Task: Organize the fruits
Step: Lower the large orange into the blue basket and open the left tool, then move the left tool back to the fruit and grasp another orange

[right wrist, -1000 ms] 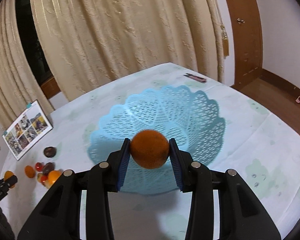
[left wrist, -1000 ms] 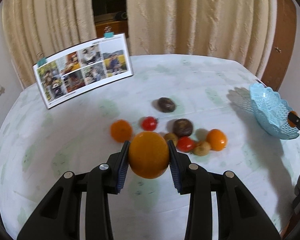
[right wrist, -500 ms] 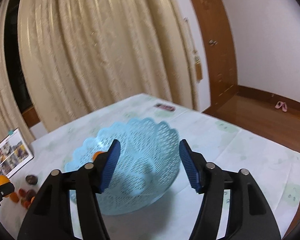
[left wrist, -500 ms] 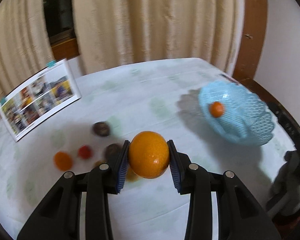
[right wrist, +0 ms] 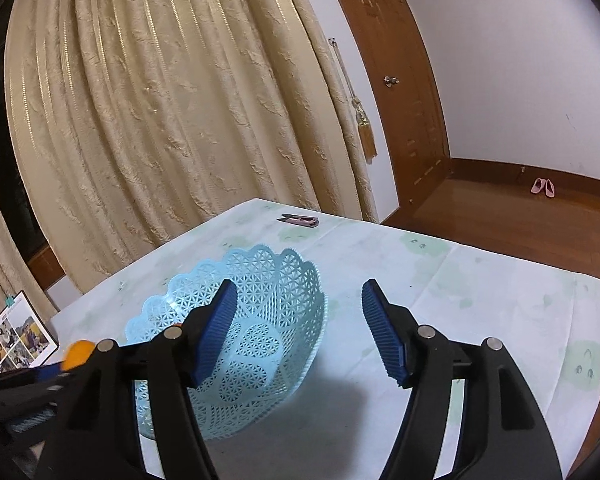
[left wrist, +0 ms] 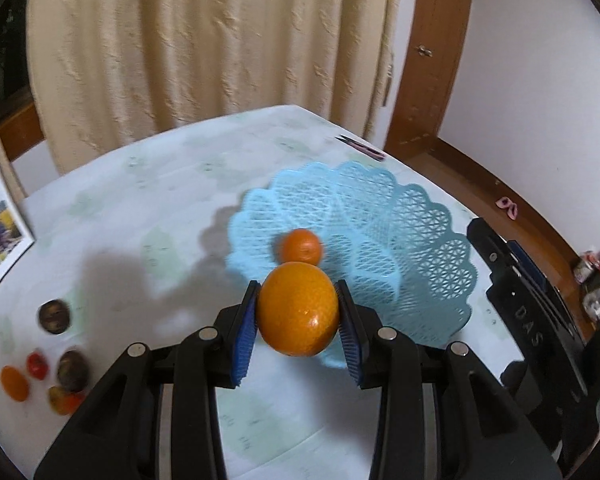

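Carrying a large round orange [left wrist: 298,308] clenched between its blue pads, the left tool [left wrist: 298,334] is nearing the pale blue lattice plastic basket [left wrist: 428,240] on the table [left wrist: 140,208], where a smaller orange [left wrist: 301,246] is lying. Next, likely, comes lifting over the rim and letting go. The right tool [right wrist: 296,330], jaws just widening, is hanging empty beside the basket.

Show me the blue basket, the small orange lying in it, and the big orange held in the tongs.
blue basket [left wrist: 440,240]: left wrist view, bare lattice wall.
small orange [left wrist: 301,246]: left wrist view, middle of its peel.
big orange [left wrist: 298,308]: left wrist view, middle of its front.
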`<control>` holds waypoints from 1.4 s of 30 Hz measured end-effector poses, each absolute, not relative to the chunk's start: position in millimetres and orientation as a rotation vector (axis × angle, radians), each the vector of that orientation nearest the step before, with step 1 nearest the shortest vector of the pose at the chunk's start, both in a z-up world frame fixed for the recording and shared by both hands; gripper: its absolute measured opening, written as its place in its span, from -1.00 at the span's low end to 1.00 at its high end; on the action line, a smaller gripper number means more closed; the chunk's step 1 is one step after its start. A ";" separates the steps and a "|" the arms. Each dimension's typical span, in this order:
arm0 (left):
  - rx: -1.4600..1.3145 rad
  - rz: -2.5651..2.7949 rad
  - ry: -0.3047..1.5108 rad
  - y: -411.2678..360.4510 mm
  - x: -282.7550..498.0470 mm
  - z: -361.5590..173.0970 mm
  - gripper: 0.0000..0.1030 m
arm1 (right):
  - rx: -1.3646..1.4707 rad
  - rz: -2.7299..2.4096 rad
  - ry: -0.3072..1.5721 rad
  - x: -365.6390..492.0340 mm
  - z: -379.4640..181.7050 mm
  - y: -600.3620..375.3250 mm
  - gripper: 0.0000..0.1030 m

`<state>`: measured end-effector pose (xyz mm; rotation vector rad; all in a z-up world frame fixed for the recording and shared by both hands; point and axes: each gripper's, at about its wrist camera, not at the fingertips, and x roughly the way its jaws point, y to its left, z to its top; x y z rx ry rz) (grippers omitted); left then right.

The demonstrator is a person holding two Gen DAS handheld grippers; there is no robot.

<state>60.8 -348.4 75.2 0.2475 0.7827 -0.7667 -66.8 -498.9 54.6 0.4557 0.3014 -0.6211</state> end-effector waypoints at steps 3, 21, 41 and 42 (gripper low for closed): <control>0.248 -0.779 0.787 -358.7 59.1 71.0 -0.11 | 0.461 -0.630 0.297 -68.2 54.7 -500.6 0.30; 0.164 -0.567 0.671 -292.9 72.2 97.7 0.77 | 0.507 -0.689 0.247 -80.4 55.2 -508.9 0.57; 0.042 -0.305 0.574 -157.1 87.4 136.9 0.77 | 0.436 -0.676 0.208 -86.0 63.6 -493.5 0.61; 0.040 -0.290 0.576 -148.8 89.2 135.8 0.77 | 0.439 -0.668 0.214 -86.1 64.3 -491.5 0.61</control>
